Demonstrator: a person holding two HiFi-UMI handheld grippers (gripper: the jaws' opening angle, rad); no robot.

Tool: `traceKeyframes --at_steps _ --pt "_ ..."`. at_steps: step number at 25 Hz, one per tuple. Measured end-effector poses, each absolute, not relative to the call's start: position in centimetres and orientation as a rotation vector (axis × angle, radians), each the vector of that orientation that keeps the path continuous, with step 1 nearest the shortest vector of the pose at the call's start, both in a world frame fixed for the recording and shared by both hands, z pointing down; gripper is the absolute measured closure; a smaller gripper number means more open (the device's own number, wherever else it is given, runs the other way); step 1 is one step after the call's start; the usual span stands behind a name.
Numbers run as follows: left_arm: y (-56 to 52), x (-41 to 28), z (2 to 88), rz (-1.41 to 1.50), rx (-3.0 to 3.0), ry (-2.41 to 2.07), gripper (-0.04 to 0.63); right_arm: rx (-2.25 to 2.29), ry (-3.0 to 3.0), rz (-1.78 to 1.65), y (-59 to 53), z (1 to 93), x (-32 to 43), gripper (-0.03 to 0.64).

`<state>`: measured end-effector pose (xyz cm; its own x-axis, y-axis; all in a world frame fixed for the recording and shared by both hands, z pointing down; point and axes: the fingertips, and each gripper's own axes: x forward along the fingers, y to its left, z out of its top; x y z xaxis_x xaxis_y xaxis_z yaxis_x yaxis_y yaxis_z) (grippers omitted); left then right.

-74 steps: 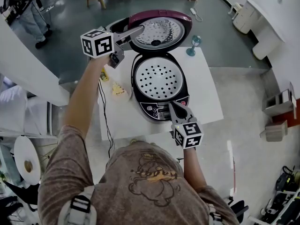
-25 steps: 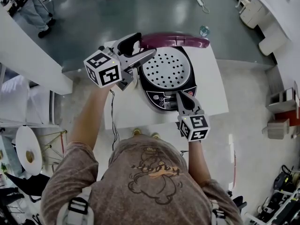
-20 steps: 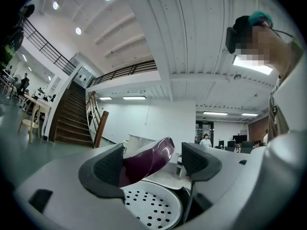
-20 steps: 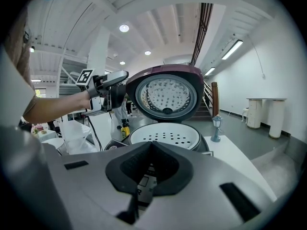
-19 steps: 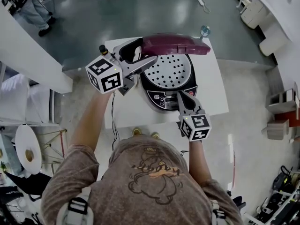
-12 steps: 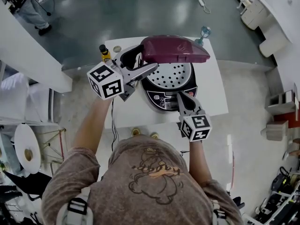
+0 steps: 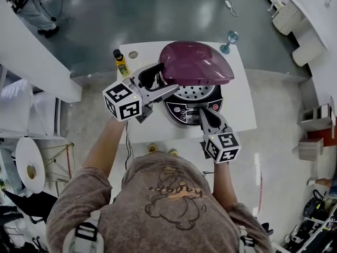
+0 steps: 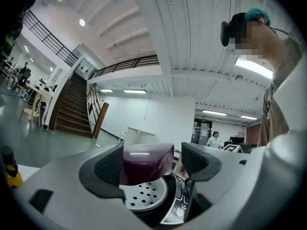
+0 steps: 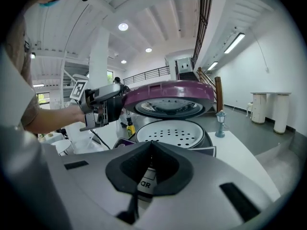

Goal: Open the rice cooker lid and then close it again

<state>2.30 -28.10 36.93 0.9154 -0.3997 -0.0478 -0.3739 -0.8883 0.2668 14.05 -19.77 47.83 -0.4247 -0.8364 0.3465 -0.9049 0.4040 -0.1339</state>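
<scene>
The rice cooker [image 7: 192, 101] stands on a white table [image 7: 239, 107]. Its maroon lid [image 7: 195, 62] hangs partly lowered over the perforated inner plate [image 7: 195, 92]. My left gripper [image 7: 158, 81] is shut on the lid's left edge; in the left gripper view the lid [image 8: 144, 162] sits between the pads, against the left one. My right gripper [image 7: 202, 112] is shut with nothing in it, tips at the cooker's front control panel [image 7: 184, 108]. In the right gripper view the lid [image 9: 168, 95] hovers above the plate [image 9: 172, 131], with the left gripper [image 9: 103, 109] at its side.
A small yellow bottle [image 7: 120, 62] stands at the table's back left. A blue goblet [image 7: 229, 40] stands at the back right corner. A black cord [image 7: 128, 141] drops off the table's left front edge. White furniture [image 7: 292, 20] stands far right.
The lid has swung down from fully open to partly lowered over the pot, my left gripper coming forward and down with it. My right gripper has stayed at the front panel.
</scene>
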Motion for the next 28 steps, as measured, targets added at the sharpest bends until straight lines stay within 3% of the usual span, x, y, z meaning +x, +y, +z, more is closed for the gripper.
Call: traceKeyframes --at_steps 17,28 --pt "-26.4 2.2 40.0 -0.109 2.783 -0.572 0.219 1.574 -2.541 0.279 -22.4 39.3 15.0 0.614" --pt "-26.2 2.1 40.8 -0.097 2.774 -0.582 0.219 1.574 -2.459 0.331 -24.1 41.5 16.3 0.614"
